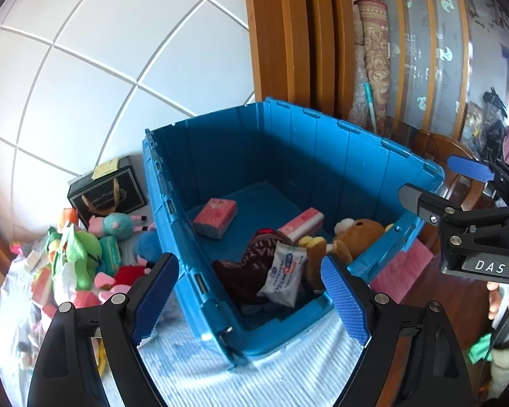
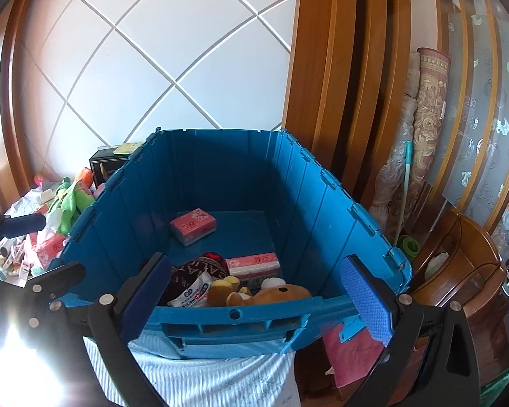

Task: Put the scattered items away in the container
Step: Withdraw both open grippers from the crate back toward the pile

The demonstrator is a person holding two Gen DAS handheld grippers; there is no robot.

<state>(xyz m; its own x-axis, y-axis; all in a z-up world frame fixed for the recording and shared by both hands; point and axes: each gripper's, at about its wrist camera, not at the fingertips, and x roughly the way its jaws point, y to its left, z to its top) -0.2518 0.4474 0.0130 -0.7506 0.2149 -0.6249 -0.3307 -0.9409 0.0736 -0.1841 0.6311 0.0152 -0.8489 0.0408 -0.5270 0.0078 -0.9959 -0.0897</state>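
Note:
A blue plastic crate (image 1: pixel 288 142) (image 2: pixel 322 210) stands open on a striped cloth. Inside lie two pink tissue packs (image 1: pixel 215 217) (image 2: pixel 193 225), a dark red cap (image 1: pixel 251 257), a white wipes packet (image 1: pixel 283 276) and a brown bear plush (image 1: pixel 353 234) (image 2: pixel 275 293). My left gripper (image 1: pixel 251 300) is open and empty over the crate's near left corner. My right gripper (image 2: pixel 254 302) is open and empty at the crate's near rim; it also shows in the left wrist view (image 1: pixel 448 186). Scattered plush toys and packets (image 1: pixel 81 257) (image 2: pixel 57 224) lie left of the crate.
A black gift box (image 1: pixel 108 190) stands by the white panelled wall behind the pile. Rolled rugs (image 2: pixel 420 142) and wooden door frames stand at the right. A wooden cabinet (image 2: pixel 465 271) is right of the crate. A pink cloth (image 2: pixel 353 352) hangs below its corner.

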